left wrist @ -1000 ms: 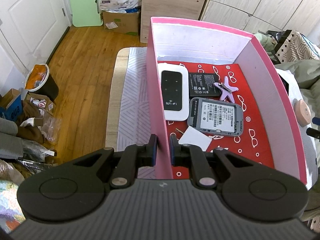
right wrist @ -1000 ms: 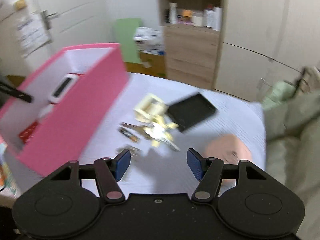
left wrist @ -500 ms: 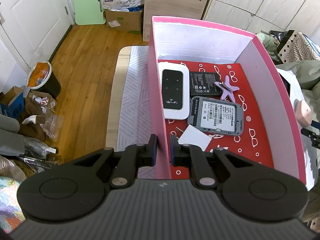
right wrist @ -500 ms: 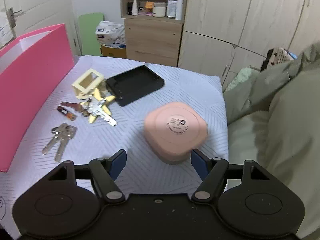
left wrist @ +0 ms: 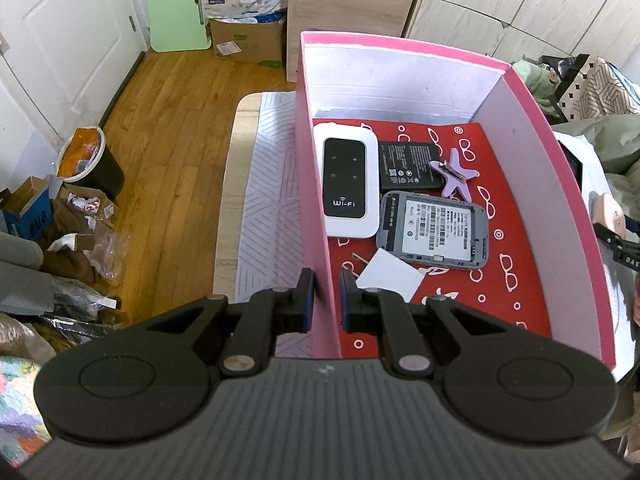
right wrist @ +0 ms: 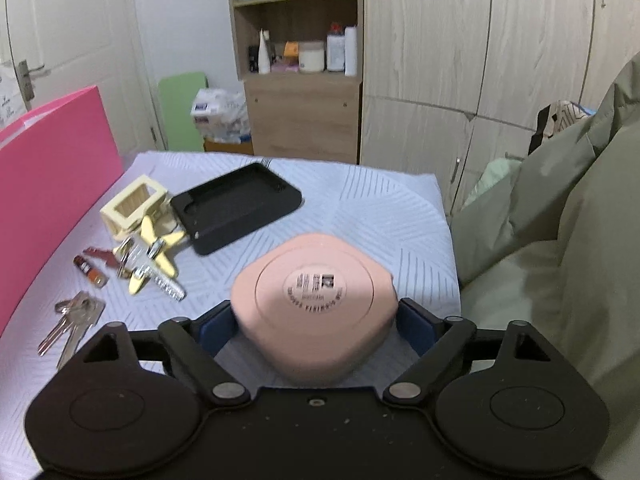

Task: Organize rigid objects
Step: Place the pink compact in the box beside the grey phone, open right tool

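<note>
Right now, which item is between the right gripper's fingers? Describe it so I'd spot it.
On the pale cloth, right of the pink box and keys. The pink case is rounded, with a round label, the only pink item there.

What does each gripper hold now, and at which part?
The left gripper is shut on the pink box, clamping its side wall. The right gripper holds nothing: its jaws are opening around the peach case.

Left gripper (left wrist: 327, 298) sits clamped tight at 6 o'clock, angled steeply down, while the right gripper (right wrist: 316, 326) spreads wider.
</note>
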`<state>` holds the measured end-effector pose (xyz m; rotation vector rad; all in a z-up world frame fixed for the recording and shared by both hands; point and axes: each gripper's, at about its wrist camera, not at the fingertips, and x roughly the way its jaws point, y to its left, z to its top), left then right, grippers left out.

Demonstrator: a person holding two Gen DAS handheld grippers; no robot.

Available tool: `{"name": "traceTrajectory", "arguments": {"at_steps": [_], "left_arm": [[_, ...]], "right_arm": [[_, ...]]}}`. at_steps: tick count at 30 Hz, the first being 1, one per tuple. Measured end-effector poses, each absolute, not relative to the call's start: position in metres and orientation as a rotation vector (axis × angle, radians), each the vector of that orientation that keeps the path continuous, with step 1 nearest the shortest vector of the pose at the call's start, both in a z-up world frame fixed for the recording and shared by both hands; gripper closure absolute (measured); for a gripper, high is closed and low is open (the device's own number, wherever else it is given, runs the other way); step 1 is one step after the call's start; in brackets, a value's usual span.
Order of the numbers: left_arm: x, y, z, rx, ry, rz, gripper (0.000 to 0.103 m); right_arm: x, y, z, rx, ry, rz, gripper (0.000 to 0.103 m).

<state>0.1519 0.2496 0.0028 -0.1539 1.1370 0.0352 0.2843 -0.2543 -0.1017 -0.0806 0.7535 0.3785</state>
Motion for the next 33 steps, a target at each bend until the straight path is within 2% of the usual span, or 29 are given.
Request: {"name": "traceTrajectory", "arguments": {"at_steps": [3, 13, 26, 30, 33], "left_arm": [[0.152, 0.250, 0.002, -0.159, 1.137, 0.033, 0.091], [0.152, 0.250, 0.002, -0.162, 1.136, 0.026, 0.091], [0.148, 0.255, 0.004, -0.180, 1.128, 0.015, 0.091], [0.148, 0.252, 0.004, -0.169, 1.126, 0.019, 0.091], [0.148, 0.252, 0.004, -0.167, 1.128, 0.012, 0.091]], "right_arm": [[0.285, -0.252, -0.103, -0.077, 0.728, 0.374, 0.016], [0.268, -0.237, -0.085, -0.124, 0.666, 0.332, 0.016], [0.221, -0.144, 0.031, -0.180, 0.435, 0.786, 0.016], [0.227, -0.107, 0.051, -0.147, 0.491, 0.971, 0.016], [0.239, -0.080, 0.052, -0.048, 0.665, 1.145, 0.016]]}}
